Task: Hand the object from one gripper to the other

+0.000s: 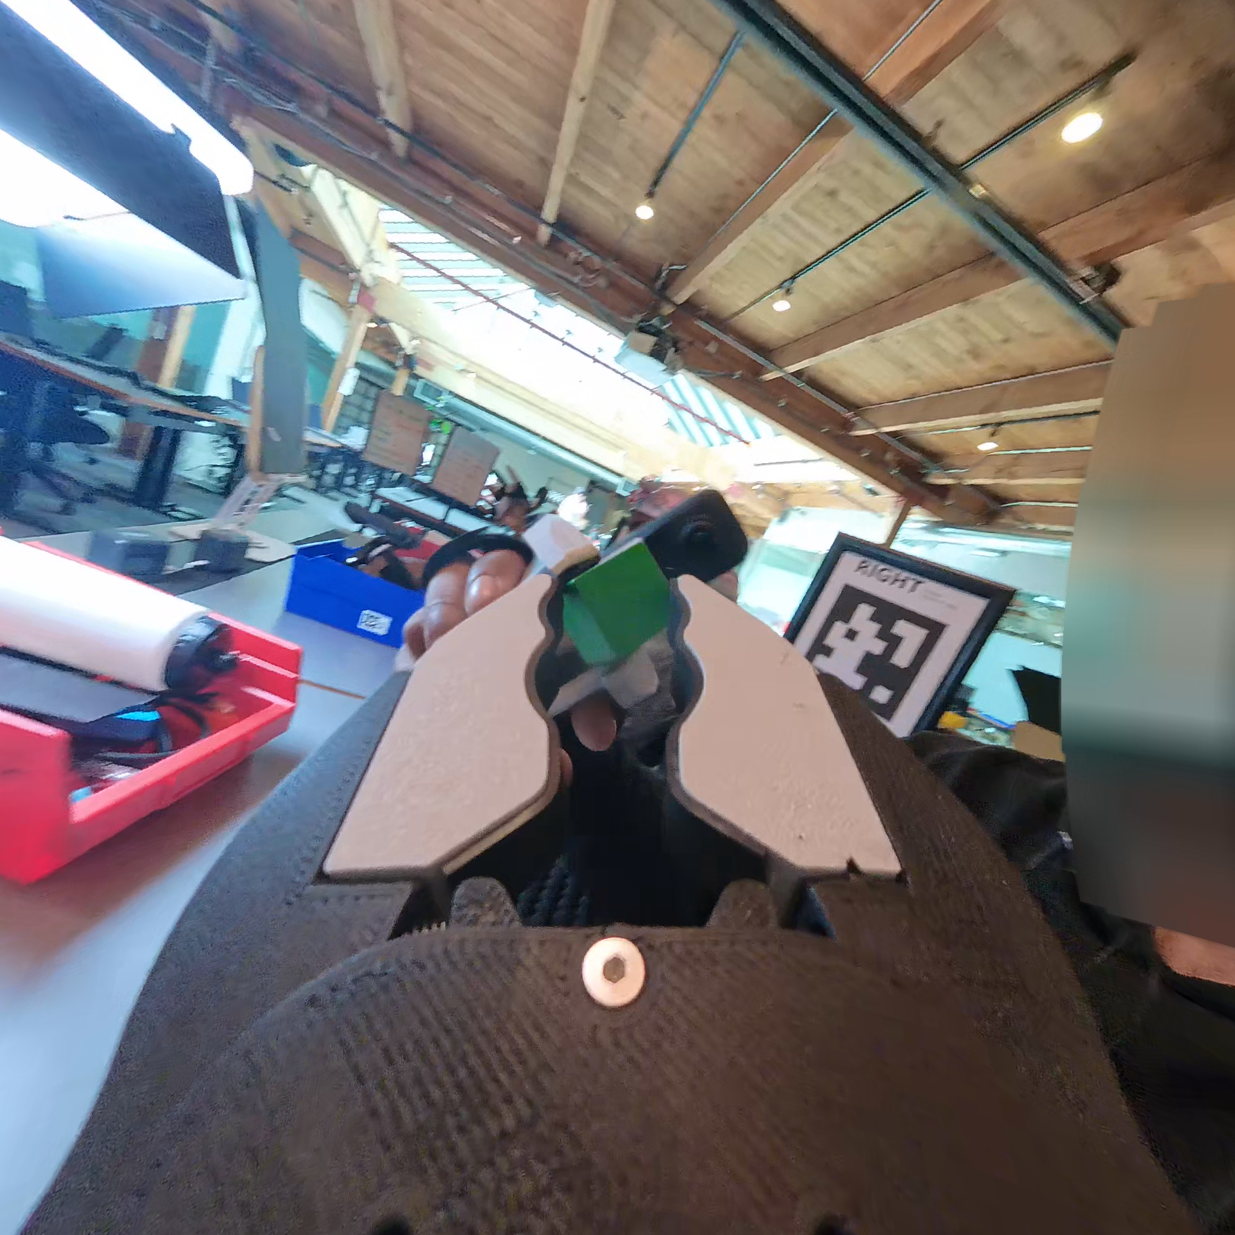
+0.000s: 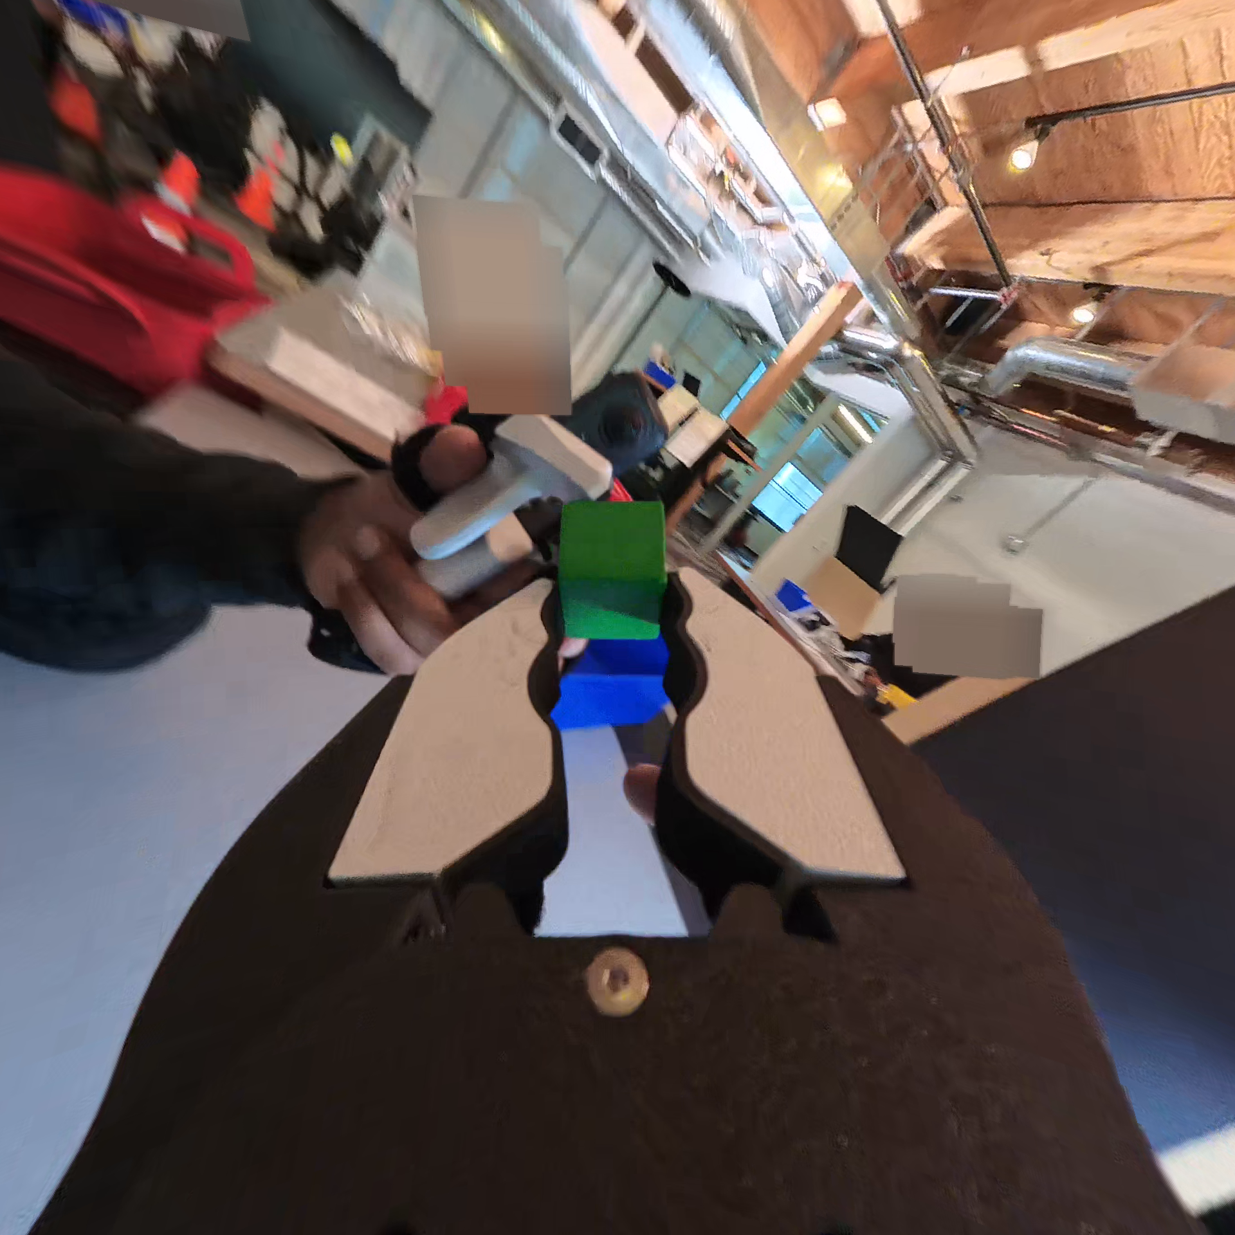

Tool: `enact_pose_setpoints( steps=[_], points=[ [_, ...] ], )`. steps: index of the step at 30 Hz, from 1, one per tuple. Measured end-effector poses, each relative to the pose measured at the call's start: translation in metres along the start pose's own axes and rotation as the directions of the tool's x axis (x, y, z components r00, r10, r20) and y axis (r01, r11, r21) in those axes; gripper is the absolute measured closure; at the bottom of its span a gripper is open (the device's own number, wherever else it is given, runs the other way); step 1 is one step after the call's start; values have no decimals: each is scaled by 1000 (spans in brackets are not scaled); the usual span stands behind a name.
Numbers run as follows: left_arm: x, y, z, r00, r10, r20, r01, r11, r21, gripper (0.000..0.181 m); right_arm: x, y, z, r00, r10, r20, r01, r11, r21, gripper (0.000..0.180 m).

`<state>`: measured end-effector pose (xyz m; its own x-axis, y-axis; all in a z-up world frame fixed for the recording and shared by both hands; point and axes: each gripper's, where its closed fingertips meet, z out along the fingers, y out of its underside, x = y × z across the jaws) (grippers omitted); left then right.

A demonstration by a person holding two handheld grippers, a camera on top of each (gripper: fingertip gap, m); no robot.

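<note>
Green block [image 1: 618,611] sits frame centre, pinched between both grippers: left gripper [image 1: 613,618] and right gripper [image 2: 611,605] each clamp it. Red bin [image 1: 167,755], left: white roll, dark clutter, contents unclear. Blue bin [image 1: 347,595] on table [image 1: 321,641], mostly hidden behind hand [image 1: 461,601].

Block [image 1: 615,611] between both grippers' fingers [image 1: 468,722], bin [image 1: 200,728] left on table [image 1: 60,989]

Pale grey table [image 1: 321,641] bearing a red bin [image 1: 200,748] at the near left, a blue bin [image 1: 341,595] farther back, and a framed black-and-white marker card [image 1: 889,641] standing upright at right.
</note>
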<state>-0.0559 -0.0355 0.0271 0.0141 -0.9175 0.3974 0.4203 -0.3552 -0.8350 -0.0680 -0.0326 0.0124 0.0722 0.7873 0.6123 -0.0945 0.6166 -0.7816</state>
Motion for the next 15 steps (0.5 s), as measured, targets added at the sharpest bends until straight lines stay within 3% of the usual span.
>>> enact_pose_setpoints(
  steps=[9, 15],
  points=[
    [-24, 6, -6, 942, 242, 232, -215, 967, -139, 167, 10, 36, 5, 945, -315, -86, 283, 922, -263, 152],
    [-22, 13, -9, 989, 69, 132, -48, 987, -153, 138, 3, 26, 9, 907, -412, -89, 386, 897, -214, 152]
  ],
)
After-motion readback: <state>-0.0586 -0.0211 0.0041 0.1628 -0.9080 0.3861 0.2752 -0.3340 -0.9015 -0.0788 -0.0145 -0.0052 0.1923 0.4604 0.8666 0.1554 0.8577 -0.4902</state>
